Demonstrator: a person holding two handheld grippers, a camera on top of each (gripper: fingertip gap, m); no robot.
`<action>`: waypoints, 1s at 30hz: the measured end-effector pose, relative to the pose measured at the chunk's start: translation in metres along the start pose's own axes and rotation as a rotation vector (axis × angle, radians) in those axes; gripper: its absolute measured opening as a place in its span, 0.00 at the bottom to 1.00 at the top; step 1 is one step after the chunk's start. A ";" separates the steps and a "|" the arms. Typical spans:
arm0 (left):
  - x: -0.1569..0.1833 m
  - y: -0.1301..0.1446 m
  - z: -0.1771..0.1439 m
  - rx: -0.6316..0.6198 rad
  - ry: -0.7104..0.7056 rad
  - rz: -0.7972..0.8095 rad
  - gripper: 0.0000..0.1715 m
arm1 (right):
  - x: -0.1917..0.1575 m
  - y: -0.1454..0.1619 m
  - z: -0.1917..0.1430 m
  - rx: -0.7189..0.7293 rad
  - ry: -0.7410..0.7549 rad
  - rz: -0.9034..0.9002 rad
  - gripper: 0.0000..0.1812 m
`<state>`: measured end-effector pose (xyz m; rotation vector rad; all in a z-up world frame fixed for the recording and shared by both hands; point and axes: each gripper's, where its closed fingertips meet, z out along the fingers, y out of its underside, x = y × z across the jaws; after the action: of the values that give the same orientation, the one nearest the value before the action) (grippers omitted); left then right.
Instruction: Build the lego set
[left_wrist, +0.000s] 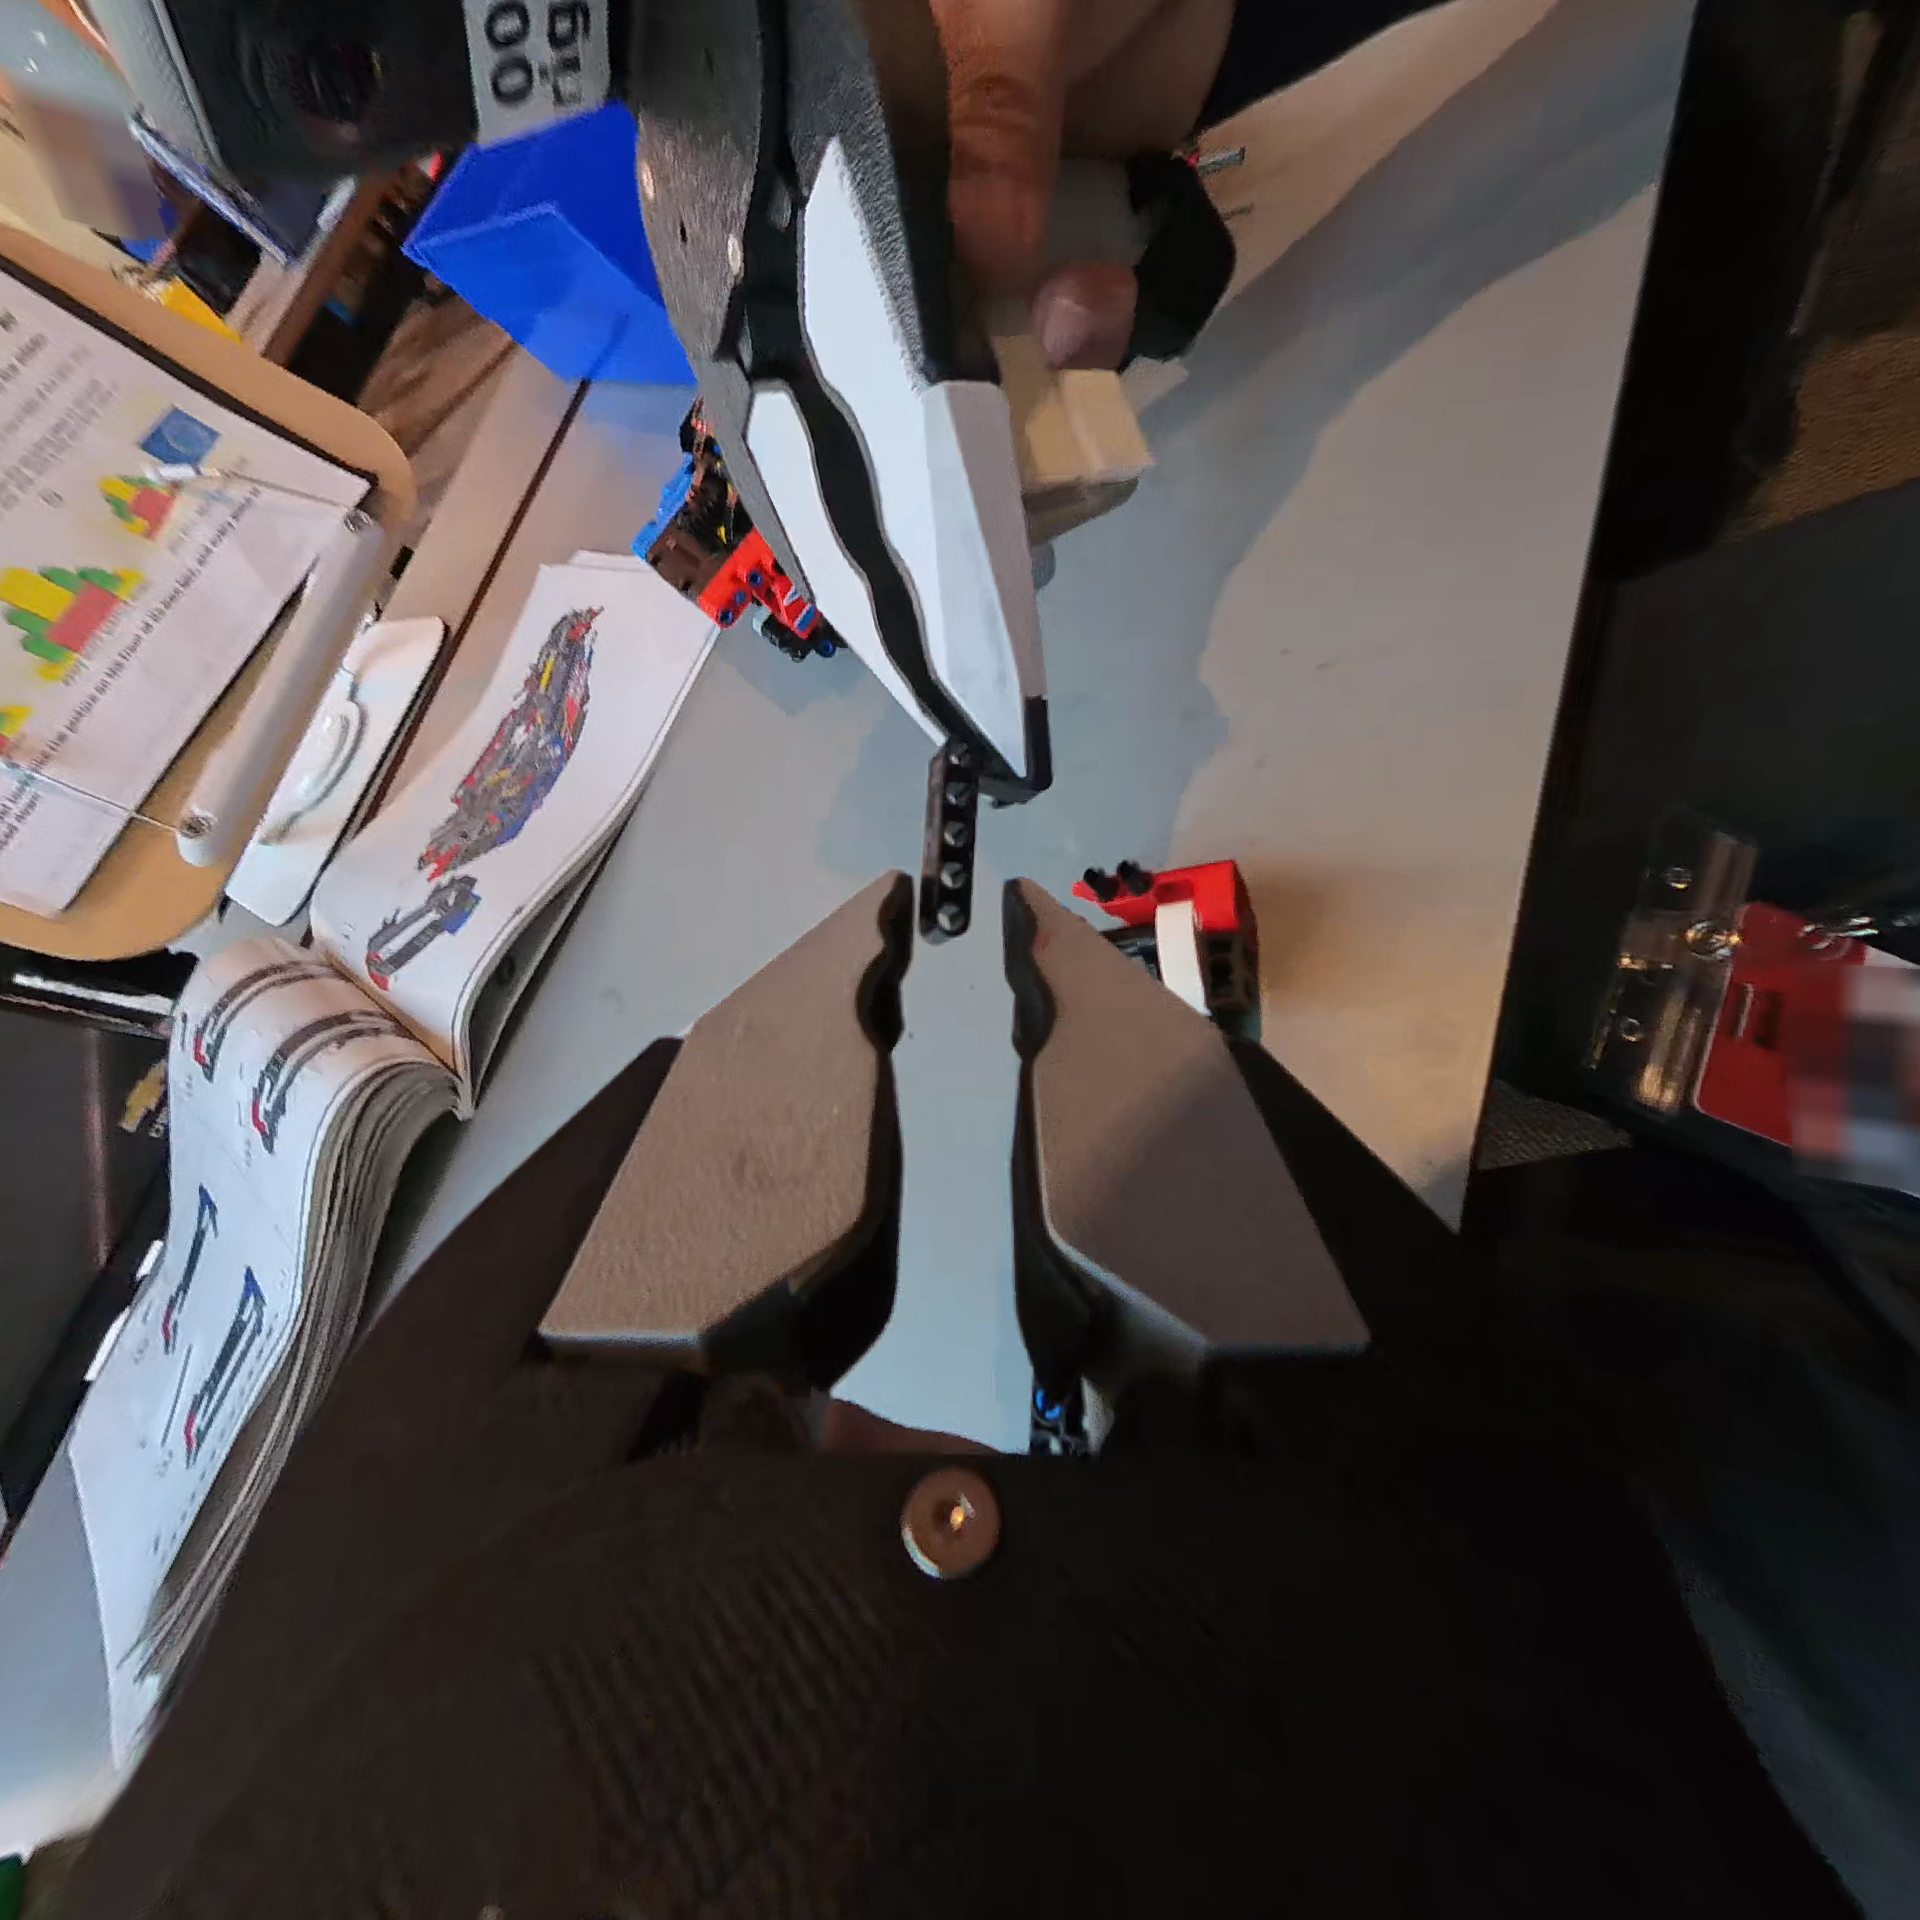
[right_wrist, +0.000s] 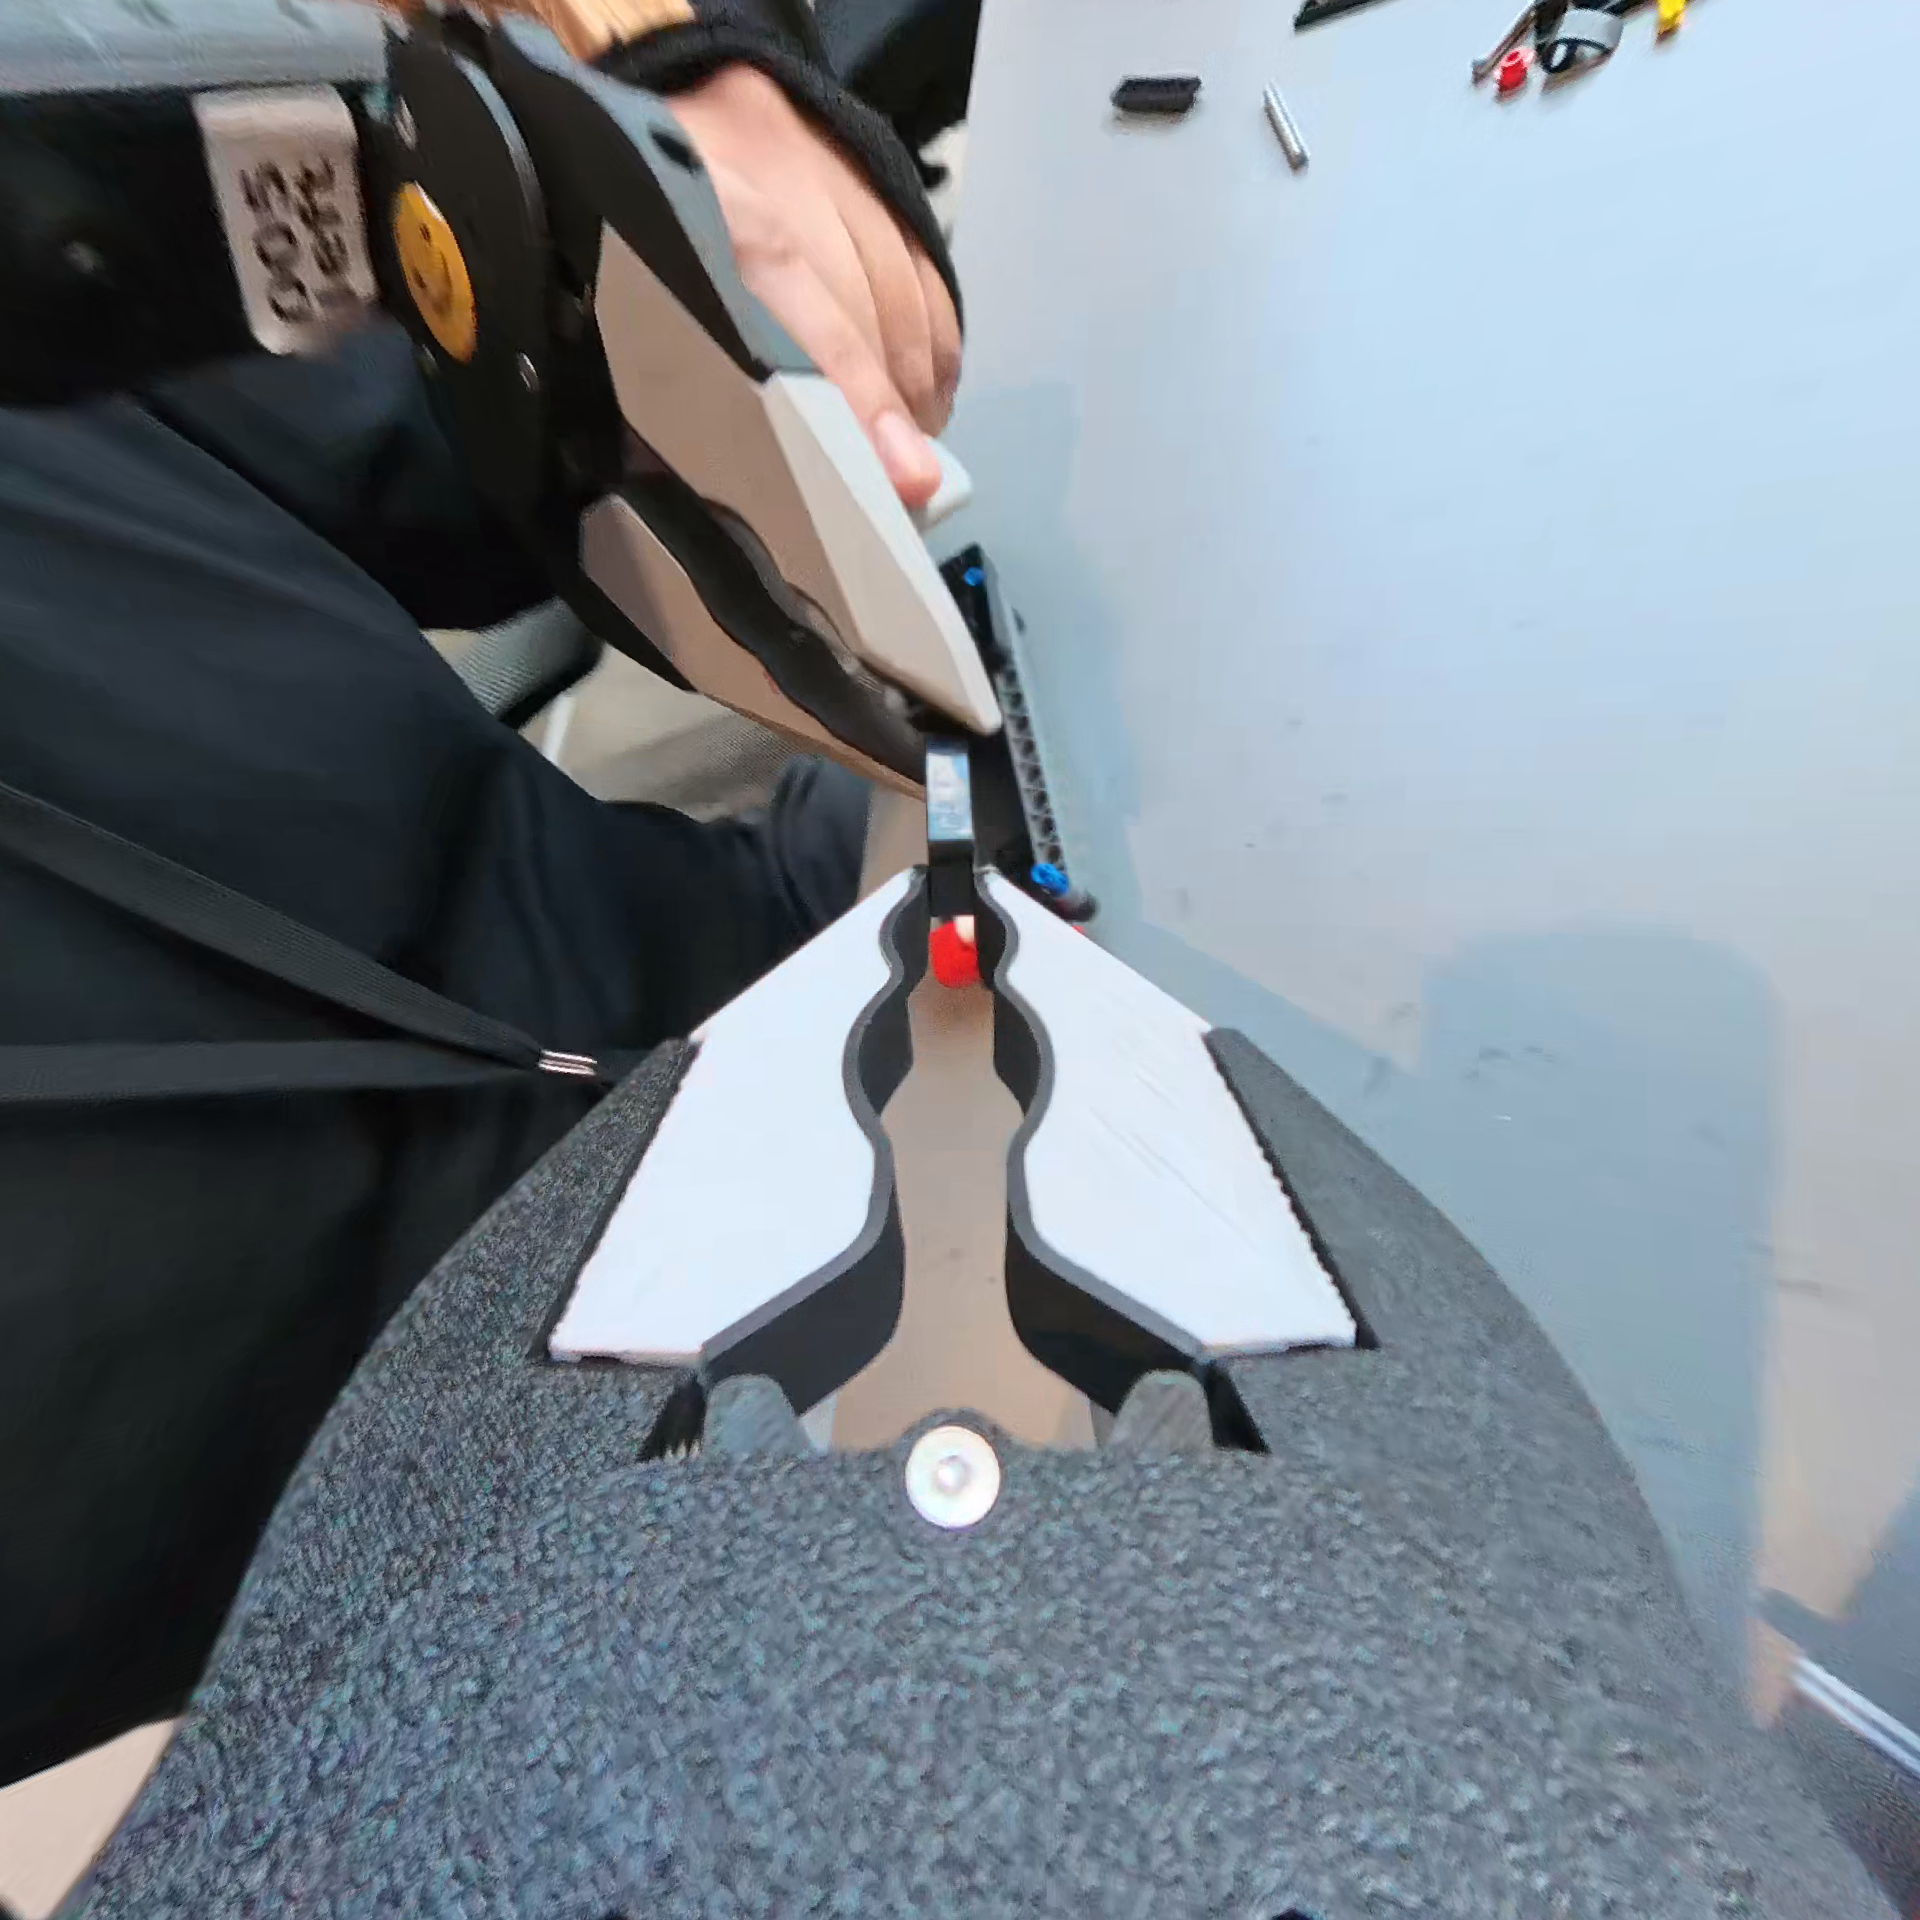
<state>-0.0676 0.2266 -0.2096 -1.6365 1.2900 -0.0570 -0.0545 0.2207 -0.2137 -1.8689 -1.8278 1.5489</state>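
A short black beam with holes (left_wrist: 954, 847) is held upright above the grey table (left_wrist: 1351, 520). My right gripper (left_wrist: 1000, 771), with white fingers, comes in from above and is shut on its upper end. In the right wrist view the right gripper (right_wrist: 951, 883) clamps the same beam (right_wrist: 950, 805). My left gripper (left_wrist: 958, 899) is narrowly open, with its dark tips on either side of the beam's lower end and a thin gap on each side. It also shows in the right wrist view (right_wrist: 940, 753). A red round piece (right_wrist: 954, 951) shows between the right fingers.
An open instruction booklet (left_wrist: 499, 831) lies to the left, beside a board with a printed sheet (left_wrist: 156, 582) and a blue bin (left_wrist: 540, 260). A red and black sub-assembly (left_wrist: 1184, 935) sits to the right. A part-built model (left_wrist: 727, 561) stands behind. A long grey beam with blue pins (right_wrist: 1029, 748) and loose parts (right_wrist: 1153, 94) lie on the table. The grippers are tip to tip, or close to it.
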 end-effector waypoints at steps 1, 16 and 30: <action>0.000 -0.002 0.000 0.008 -0.006 0.007 0.06 | -0.004 0.000 0.000 0.015 -0.033 0.029 0.05; 0.018 0.021 0.004 -0.180 0.235 -0.308 0.03 | 0.006 -0.001 0.010 -0.171 0.438 -0.548 0.10; 0.021 0.017 0.004 -0.171 0.288 -0.315 0.03 | 0.012 0.005 0.019 -0.407 0.492 -0.651 0.04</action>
<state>-0.0681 0.2151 -0.2341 -2.0246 1.2630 -0.3967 -0.0668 0.2184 -0.2326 -1.3600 -2.2592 0.4872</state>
